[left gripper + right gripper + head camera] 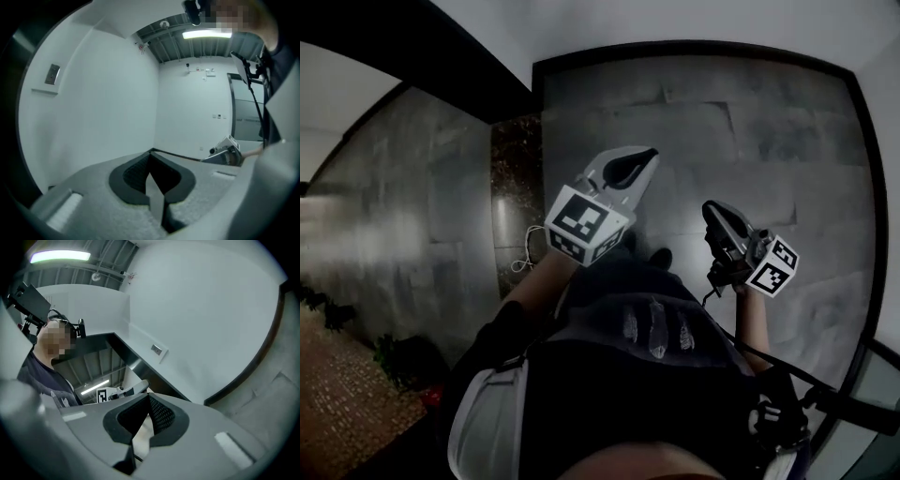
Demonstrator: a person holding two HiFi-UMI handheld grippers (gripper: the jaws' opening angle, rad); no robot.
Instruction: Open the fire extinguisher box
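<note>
Both up in front of me over the grey stone floor (750,122). The left gripper (649,155) has its fingers (133,176) pressed together with nothing between them. It points at a white wall (108,103), ceiling light strip (206,34) at the top right of its view. The right gripper (711,208) sits to the right of it, a bit nearer to me, well apart — fingers (161,416) pressed together too, nothing in them. Its camera looks up along a white wall, with the left one's marker cube (102,394) just past the tips. No fix on the fire extinguisher box — can't tell where it is from any view. There is something red (431,396) low on the left by dark plants (394,361), too dark to identify.
</note>
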